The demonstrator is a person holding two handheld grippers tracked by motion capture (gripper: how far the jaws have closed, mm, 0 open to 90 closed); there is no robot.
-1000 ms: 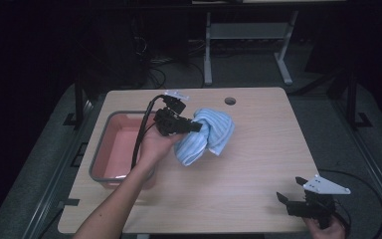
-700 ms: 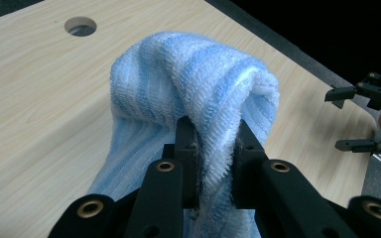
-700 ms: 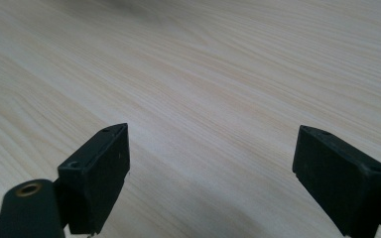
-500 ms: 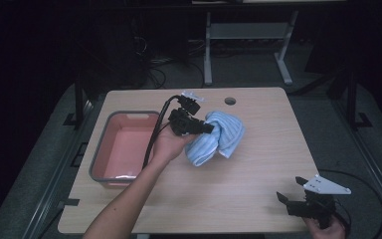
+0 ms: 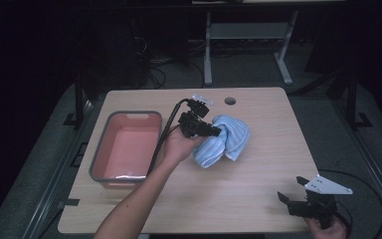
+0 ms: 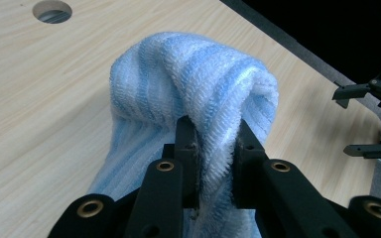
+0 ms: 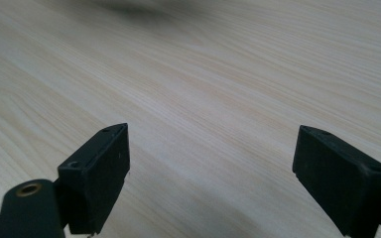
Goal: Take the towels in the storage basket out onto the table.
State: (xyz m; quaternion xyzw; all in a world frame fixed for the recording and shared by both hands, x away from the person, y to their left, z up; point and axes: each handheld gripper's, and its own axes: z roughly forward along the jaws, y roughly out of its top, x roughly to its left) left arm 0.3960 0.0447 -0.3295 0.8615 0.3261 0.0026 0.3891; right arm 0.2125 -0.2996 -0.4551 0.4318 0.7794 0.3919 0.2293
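Note:
A blue and white striped towel [image 5: 224,139] hangs bunched above the middle of the wooden table [image 5: 258,199]. My left gripper [image 5: 214,132] is shut on a fold of it. In the left gripper view the towel [image 6: 188,94] is pinched between the two black jaws of my left gripper [image 6: 213,153] and drapes down over them. My right gripper [image 5: 291,190] rests at the table's front right corner, held by a hand. Its jaws stand wide apart in the right gripper view, where my right gripper [image 7: 211,173] has only bare wood between them.
A pink tub with a grey rim [image 5: 99,154] sits on the left half of the table, and nothing shows inside it. A round cable hole [image 5: 230,101] lies near the far edge. Dark floor and a metal frame [image 5: 248,35] lie beyond the table.
My left gripper has carried the towel a little further right, away from the tub. The right gripper has stayed where it was.

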